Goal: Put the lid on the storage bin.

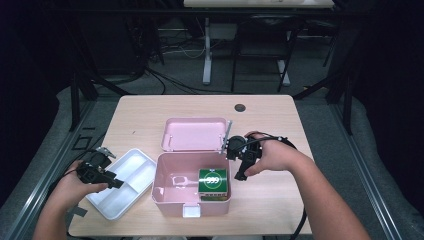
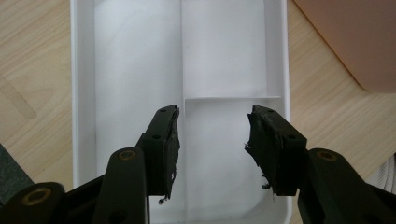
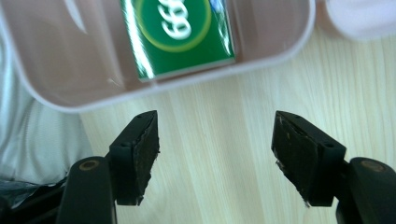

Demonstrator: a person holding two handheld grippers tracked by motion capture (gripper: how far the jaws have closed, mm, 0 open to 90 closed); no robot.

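The white tray lies at nine o'clock of the open pink box, which holds a green packet. The left gripper hangs spread-jawed and empty over the tray's inner divider. The right gripper is also wide open, over bare table at three o'clock of the box. Best to pinch the tray's rim squarely and lift it level

A pink box stands open on the desk, its lid behind it and a green packet inside. The left gripper hovers over a white divided tray; the right gripper is just beside the box.
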